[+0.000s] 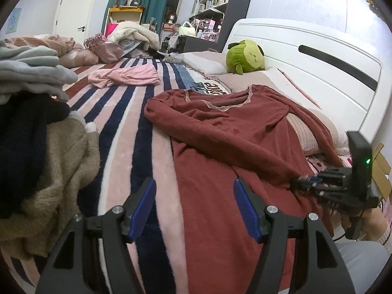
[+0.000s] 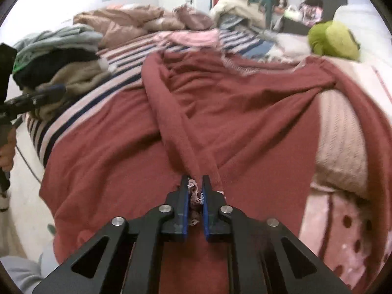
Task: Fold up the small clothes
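A dark red long-sleeved top (image 1: 220, 147) with a lace neckline lies spread on the striped bed, its far side draped over a pillow. My left gripper (image 1: 194, 183) is open and empty, hovering over the top's near left edge. My right gripper (image 2: 195, 180) is shut on the cuff of the top's sleeve (image 2: 176, 122), which is pulled across the body (image 2: 245, 103) toward me. The right gripper also shows in the left wrist view (image 1: 300, 180) at the right, holding the sleeve end.
A pile of clothes (image 1: 36, 112) in grey, black and tan sits at the left. A pink garment (image 1: 125, 76) lies farther up the striped blanket (image 1: 127, 127). A green plush toy (image 1: 245, 56) rests by the white headboard (image 1: 318, 56). Pillows (image 2: 340, 132) lie at the right.
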The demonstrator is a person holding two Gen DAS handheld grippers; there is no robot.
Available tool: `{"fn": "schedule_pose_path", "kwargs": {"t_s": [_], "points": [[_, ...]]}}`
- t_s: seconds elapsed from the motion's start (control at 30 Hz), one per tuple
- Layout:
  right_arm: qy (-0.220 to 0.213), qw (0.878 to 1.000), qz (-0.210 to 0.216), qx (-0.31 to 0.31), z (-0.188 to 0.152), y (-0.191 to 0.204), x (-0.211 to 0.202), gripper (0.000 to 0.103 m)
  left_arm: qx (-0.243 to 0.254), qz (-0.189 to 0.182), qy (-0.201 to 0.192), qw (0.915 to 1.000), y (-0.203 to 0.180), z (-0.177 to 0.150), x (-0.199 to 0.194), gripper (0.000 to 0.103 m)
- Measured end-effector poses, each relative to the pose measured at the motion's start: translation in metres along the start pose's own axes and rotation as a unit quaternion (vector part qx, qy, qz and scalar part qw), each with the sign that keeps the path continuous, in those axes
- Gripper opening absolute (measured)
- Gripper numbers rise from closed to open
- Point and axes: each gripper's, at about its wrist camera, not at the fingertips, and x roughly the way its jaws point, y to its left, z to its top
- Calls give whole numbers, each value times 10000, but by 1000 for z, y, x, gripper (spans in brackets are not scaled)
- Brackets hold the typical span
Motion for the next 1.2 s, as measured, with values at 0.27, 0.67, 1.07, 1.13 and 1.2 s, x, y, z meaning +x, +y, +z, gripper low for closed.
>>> {"fn": "schedule_pose_path", "kwargs": {"t_s": [0.27, 0.67, 1.07, 1.13, 1.2], "points": [[-795, 9960, -382, 170, 11, -21, -73, 2, 23, 31, -36, 10000, 1, 6, -4, 62], [-165, 9955, 188, 912, -20, -47, -73, 57, 341, 411, 250, 9983, 11, 34, 36, 62], [413, 9935, 966, -434, 113, -14, 60, 57, -708, -473, 908, 9922, 56, 99, 165, 46], [631, 9903, 1168, -418, 115, -10, 89, 53, -744, -427, 1041, 9909, 61, 100, 181, 46], [717, 9882, 1301, -369, 117, -4, 106, 27, -874, -632, 1191, 9870, 67, 99, 195, 43]]}}
